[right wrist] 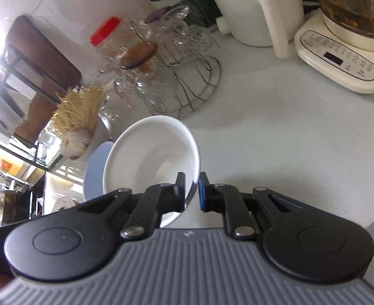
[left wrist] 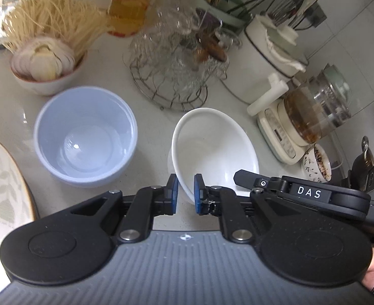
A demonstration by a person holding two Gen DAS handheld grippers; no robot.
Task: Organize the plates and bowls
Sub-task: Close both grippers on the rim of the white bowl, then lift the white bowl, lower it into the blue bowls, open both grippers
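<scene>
A white bowl (left wrist: 212, 145) is tilted above the pale counter. My left gripper (left wrist: 186, 190) is shut on its near rim. My right gripper (right wrist: 192, 190) is shut on the same white bowl's (right wrist: 151, 157) rim on the other side; its body shows in the left wrist view (left wrist: 309, 193). A light blue bowl (left wrist: 85, 137) stands upright and empty on the counter, left of the white bowl; part of it shows behind the white bowl in the right wrist view (right wrist: 95, 167). A leaf-patterned plate (left wrist: 1, 183) lies at the far left edge.
Behind the bowls stand a wire basket of glassware (left wrist: 176, 61), a bowl of garlic (left wrist: 44, 68) with dry noodles, an oil jar (left wrist: 128, 7), a white appliance (left wrist: 270, 50) and a glass kettle on a cream base (left wrist: 306, 124). A small speckled cup (left wrist: 316, 162) sits right.
</scene>
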